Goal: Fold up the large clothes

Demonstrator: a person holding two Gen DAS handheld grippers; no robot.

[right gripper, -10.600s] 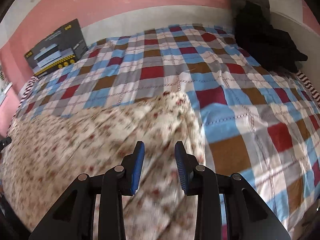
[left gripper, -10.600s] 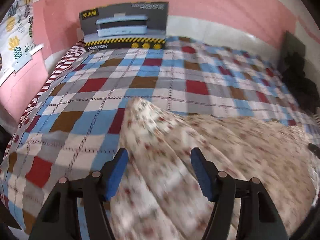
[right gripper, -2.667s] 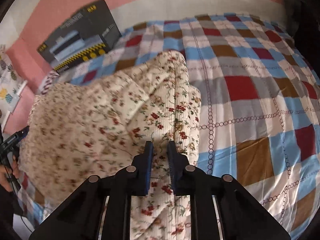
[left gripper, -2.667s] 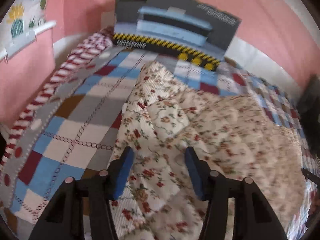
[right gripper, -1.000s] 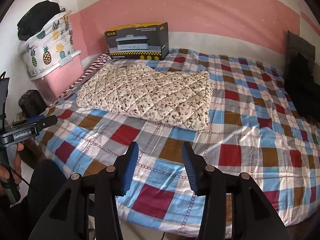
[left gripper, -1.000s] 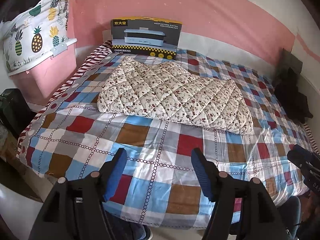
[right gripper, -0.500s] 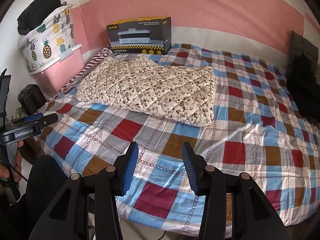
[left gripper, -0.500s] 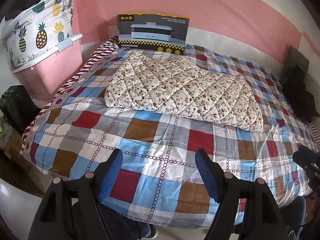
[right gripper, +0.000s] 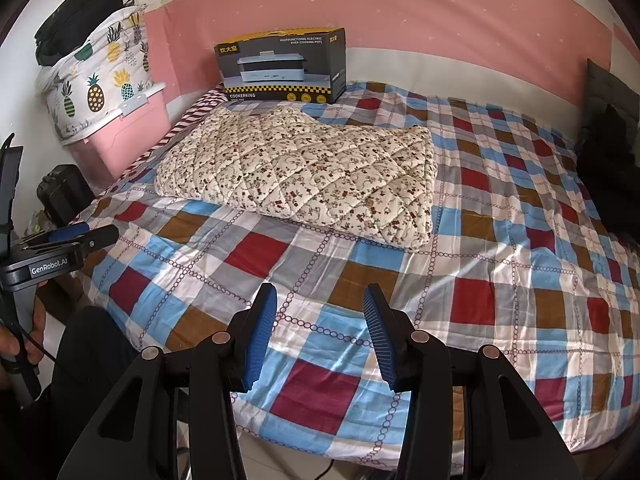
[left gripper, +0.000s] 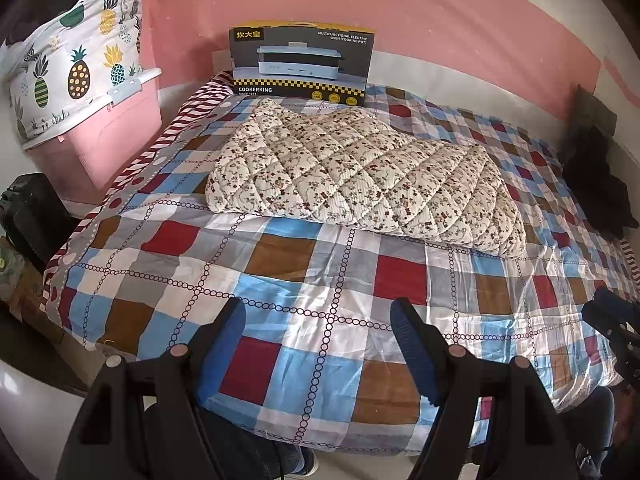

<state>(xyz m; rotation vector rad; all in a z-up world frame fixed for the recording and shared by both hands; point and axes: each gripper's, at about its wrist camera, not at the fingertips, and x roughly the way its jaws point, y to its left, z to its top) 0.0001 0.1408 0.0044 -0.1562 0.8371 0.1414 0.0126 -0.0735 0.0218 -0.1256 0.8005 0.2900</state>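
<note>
Here, left wrist view: the left claw (left gripper: 318, 344) stands spread and empty above the near edge of the bed (left gripper: 328, 320), well apart from the floral quilted garment (left gripper: 360, 172). The garment lies as a compact folded rectangle toward the far left of the bed, just before the cooker box (left gripper: 300, 64); this placement suggests the fold is finished and both claws are backed off to show the result. A pink storage bin (left gripper: 116, 136) stands left of the bed.

Right wrist view: the right claw (right gripper: 319, 336) is likewise spread, holding nothing, over the near edge. The garment lies far and left of it, untouched. Dark clothes (right gripper: 612, 168) rest at far right.
</note>
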